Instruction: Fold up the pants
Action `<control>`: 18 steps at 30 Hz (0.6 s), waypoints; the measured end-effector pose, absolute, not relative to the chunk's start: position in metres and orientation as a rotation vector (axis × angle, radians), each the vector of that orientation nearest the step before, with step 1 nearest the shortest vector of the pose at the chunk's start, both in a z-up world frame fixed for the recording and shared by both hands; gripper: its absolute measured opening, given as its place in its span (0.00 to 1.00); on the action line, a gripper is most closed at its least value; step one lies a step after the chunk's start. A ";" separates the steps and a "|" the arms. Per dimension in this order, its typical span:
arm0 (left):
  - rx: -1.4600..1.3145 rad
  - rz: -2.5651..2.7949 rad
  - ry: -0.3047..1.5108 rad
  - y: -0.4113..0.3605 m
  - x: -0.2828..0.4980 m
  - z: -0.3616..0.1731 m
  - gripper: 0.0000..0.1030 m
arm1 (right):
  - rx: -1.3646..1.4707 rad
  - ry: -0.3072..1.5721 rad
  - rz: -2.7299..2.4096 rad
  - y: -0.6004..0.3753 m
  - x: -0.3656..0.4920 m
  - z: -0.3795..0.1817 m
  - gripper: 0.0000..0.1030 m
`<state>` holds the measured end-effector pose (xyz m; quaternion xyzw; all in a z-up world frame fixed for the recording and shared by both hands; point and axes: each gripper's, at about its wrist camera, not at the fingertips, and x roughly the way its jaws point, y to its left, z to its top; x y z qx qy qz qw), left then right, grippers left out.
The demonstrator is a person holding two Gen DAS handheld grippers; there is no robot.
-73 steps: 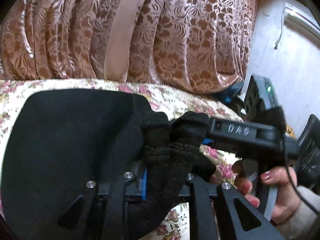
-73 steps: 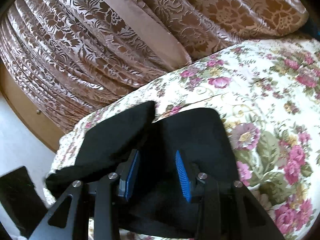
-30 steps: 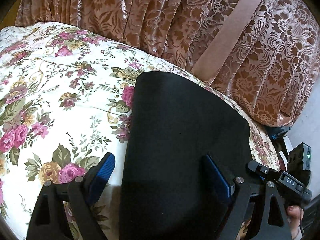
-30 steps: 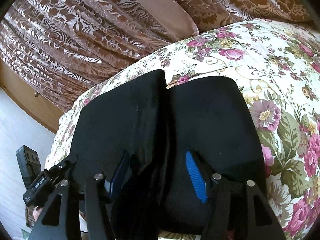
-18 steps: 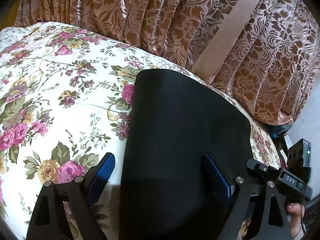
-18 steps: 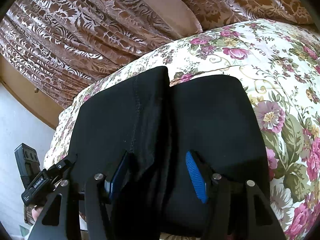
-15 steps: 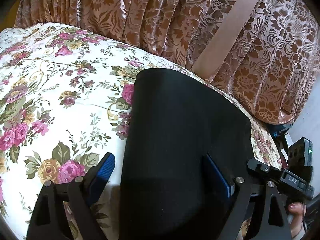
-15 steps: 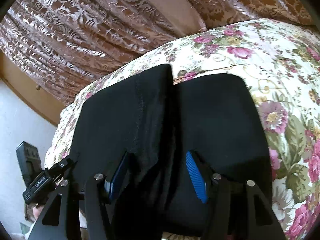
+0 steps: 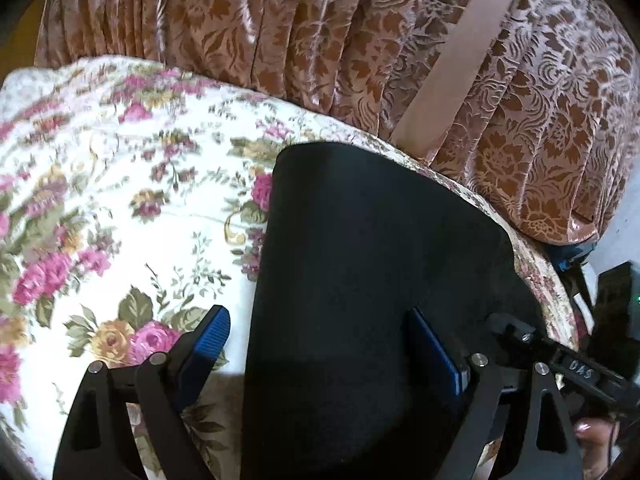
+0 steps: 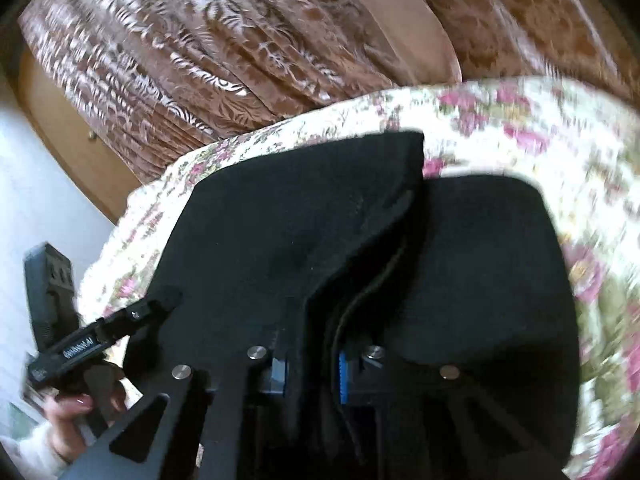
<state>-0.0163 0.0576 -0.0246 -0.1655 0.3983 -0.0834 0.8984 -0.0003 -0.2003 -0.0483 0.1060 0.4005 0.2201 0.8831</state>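
Folded black pants [image 9: 380,240] lie on a floral bedspread [image 9: 120,200] near the curtain. My left gripper [image 9: 320,344] is open wide and straddles the near left edge of the pants; its left pad is over the bedspread and its right pad over the cloth. In the right wrist view the pants [image 10: 280,220] show a raised fold running up the middle. My right gripper [image 10: 311,372] is closing, and its blue pads [image 10: 342,372] pinch that fold at the near end.
A brown patterned curtain [image 9: 320,40] hangs right behind the bed. A wooden frame [image 10: 68,132] and a white wall [image 10: 32,200] are at the left. A hand [image 10: 72,408] holds the other gripper's handle. A dark device [image 9: 616,312] sits off the bed's right edge.
The right gripper's jaws have come together on the raised fold of the pants, and its view has shifted and blurred. The left gripper has stayed open in place.
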 end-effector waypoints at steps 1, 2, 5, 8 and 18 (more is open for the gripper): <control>-0.323 -0.171 0.813 0.055 -0.018 -0.020 0.87 | 0.215 0.816 0.461 -0.201 -0.003 -0.043 0.13; -0.302 -0.174 0.800 0.051 -0.019 -0.015 0.87 | 0.228 0.788 0.470 -0.205 -0.006 -0.036 0.13; -0.256 -0.213 0.756 0.038 -0.023 0.004 0.87 | 0.276 0.700 0.476 -0.228 -0.012 -0.012 0.13; -0.217 -0.247 0.739 0.022 -0.021 0.013 0.87 | 0.282 0.645 0.433 -0.255 -0.015 0.009 0.13; -0.052 -0.305 0.828 -0.035 -0.015 -0.023 0.91 | 0.394 0.793 0.317 -0.303 0.008 -0.050 0.13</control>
